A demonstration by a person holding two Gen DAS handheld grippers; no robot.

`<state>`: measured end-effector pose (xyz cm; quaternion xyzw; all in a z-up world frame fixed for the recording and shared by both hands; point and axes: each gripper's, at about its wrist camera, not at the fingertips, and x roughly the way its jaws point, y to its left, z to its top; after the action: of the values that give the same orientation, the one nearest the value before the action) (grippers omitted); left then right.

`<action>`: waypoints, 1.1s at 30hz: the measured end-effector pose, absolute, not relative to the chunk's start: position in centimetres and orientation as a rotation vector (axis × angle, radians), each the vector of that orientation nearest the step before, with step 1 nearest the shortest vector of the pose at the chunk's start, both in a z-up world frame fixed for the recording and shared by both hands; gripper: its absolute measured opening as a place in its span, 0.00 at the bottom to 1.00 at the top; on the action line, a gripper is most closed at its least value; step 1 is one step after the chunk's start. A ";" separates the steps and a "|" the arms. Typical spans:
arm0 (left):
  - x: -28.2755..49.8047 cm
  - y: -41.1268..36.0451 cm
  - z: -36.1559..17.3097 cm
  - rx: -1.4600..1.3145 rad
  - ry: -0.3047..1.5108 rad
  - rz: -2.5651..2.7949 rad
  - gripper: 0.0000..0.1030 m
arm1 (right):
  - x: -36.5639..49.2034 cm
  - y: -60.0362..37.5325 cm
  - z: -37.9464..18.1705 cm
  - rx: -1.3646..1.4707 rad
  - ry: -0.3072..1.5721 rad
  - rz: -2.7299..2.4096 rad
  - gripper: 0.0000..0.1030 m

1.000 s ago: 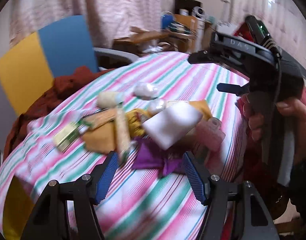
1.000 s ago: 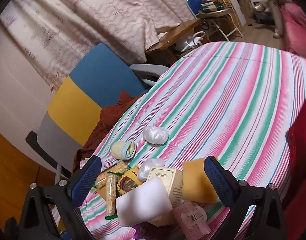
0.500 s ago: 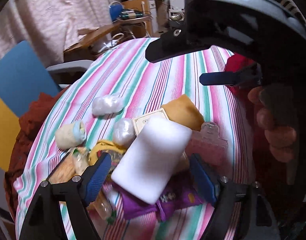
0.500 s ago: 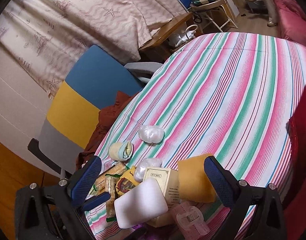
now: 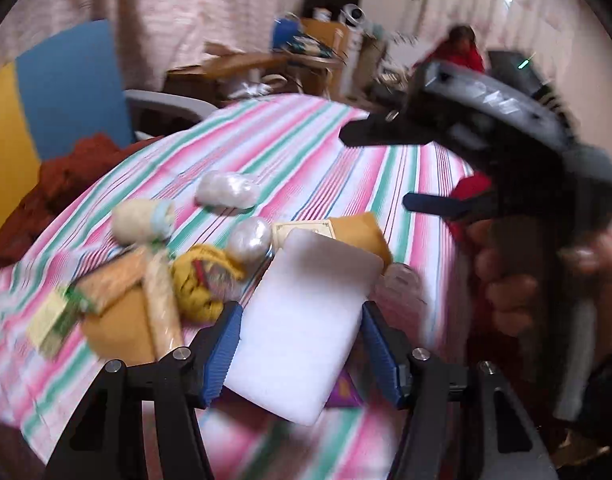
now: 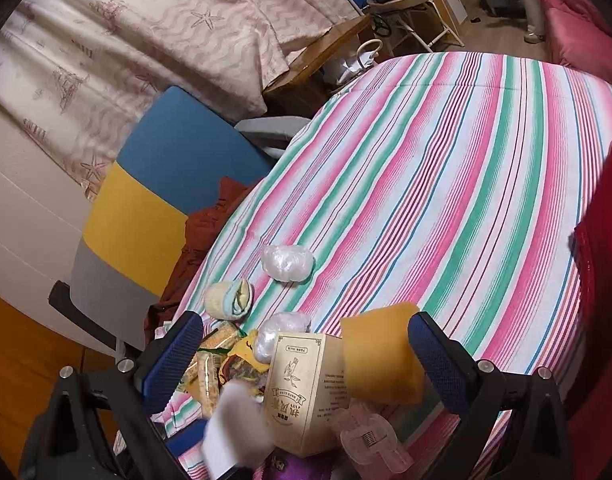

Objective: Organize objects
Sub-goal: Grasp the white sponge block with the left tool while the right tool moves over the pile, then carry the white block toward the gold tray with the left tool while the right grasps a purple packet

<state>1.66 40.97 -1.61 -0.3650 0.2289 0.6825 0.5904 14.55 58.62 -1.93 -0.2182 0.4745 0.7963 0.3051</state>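
Striped bench [image 6: 445, 184] with a heap of small items at lower centre of both frames
Left gripper [image 5: 302, 344] has its jaws clamped on the white foam block [image 5: 306, 316]; right gripper [image 6: 306, 364] hangs spread wide above the yellow sponge [image 6: 379, 356] and printed box [image 6: 306, 388]

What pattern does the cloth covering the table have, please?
The tablecloth has pink, green and white stripes with thin blue lines; clearest in the right wrist view.

Two orange sponges [image 5: 118, 326] [image 6: 379, 354], two clear wrapped bundles [image 6: 286, 263] [image 6: 280, 332], one white block [image 5: 306, 316], one box [image 6: 306, 384].
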 end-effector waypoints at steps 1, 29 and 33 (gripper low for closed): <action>1.9 39.8 -1.3 -0.848 0.515 1.619 0.59 | 14.4 58.6 -2.0 -0.590 1.257 2.112 1.00; 0.6 15.3 0.4 -1.003 0.070 2.065 0.60 | 5.2 45.3 -3.6 -1.449 0.572 2.362 0.89; 0.2 13.4 0.1 -1.013 0.038 2.093 0.60 | 4.8 45.9 -5.6 -1.540 0.502 2.256 0.87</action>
<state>0.21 13.36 0.07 -0.3997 0.0149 0.8260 0.3970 4.76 45.87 -5.58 -0.5452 0.1776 0.7990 0.1812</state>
